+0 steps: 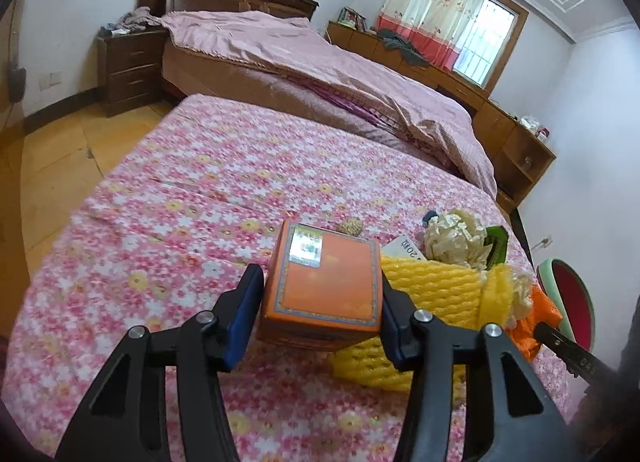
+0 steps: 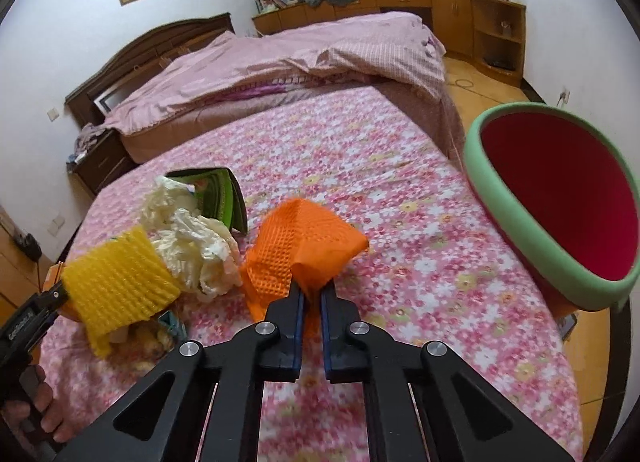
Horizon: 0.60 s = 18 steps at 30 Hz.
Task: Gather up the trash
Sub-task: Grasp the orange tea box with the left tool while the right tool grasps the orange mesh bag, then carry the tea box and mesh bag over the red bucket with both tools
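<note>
An orange cardboard box (image 1: pixel 326 286) with a white label sits between the blue pads of my left gripper (image 1: pixel 318 302), which press its two sides. The box rests partly over a yellow foam net (image 1: pixel 432 290). My right gripper (image 2: pixel 312 290) is shut on a corner of an orange foam mesh (image 2: pixel 304 242), which stands bunched up above the floral cloth. Crumpled white paper (image 2: pixel 192 238), a green packet (image 2: pixel 224 197) and the yellow foam net (image 2: pixel 120 286) lie to its left. A green-rimmed bin (image 2: pixel 520 221) with a red inside stands at the right table edge.
The floral table cloth (image 1: pixel 180 201) stretches ahead of the left gripper. Behind the table are a bed with a pink quilt (image 1: pixel 320 61), a dark nightstand (image 1: pixel 128 65) and wooden cabinets (image 2: pixel 460 9). A hand (image 2: pixel 36 402) holds the left gripper's handle.
</note>
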Each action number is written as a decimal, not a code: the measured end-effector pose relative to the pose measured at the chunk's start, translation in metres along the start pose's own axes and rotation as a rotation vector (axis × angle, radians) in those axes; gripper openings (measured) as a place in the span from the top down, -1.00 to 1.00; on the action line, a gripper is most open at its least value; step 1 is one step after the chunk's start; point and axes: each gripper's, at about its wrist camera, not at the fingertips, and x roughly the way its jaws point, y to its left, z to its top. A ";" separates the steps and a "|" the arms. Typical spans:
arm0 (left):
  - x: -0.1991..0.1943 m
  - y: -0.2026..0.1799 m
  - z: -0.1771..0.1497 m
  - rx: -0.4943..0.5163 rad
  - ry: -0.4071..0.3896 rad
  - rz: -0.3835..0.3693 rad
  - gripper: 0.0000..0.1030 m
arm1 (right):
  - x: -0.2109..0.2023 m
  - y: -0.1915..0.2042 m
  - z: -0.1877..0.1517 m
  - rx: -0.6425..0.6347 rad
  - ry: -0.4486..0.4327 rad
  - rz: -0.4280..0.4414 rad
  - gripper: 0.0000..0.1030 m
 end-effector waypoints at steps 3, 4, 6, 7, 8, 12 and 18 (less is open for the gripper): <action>-0.018 -0.003 0.000 -0.010 -0.025 0.015 -0.04 | -0.018 -0.004 -0.002 0.007 -0.028 0.017 0.89; -0.024 -0.004 0.000 -0.009 -0.033 0.017 -0.04 | -0.022 -0.004 -0.003 0.007 -0.036 0.020 0.90; -0.037 -0.010 0.000 0.000 -0.050 0.019 -0.04 | -0.036 -0.007 -0.004 0.011 -0.063 0.037 0.91; -0.043 -0.014 -0.001 0.008 -0.057 0.017 -0.04 | -0.045 -0.008 -0.005 0.012 -0.082 0.043 0.92; -0.048 -0.018 -0.002 0.015 -0.062 0.014 -0.04 | -0.052 -0.010 -0.005 0.013 -0.098 0.047 0.93; -0.070 -0.037 -0.004 0.047 -0.078 -0.012 -0.04 | -0.078 -0.018 -0.006 0.030 -0.149 0.067 0.95; -0.087 -0.064 -0.005 0.082 -0.074 -0.057 -0.04 | -0.113 -0.036 -0.010 0.066 -0.219 0.084 0.96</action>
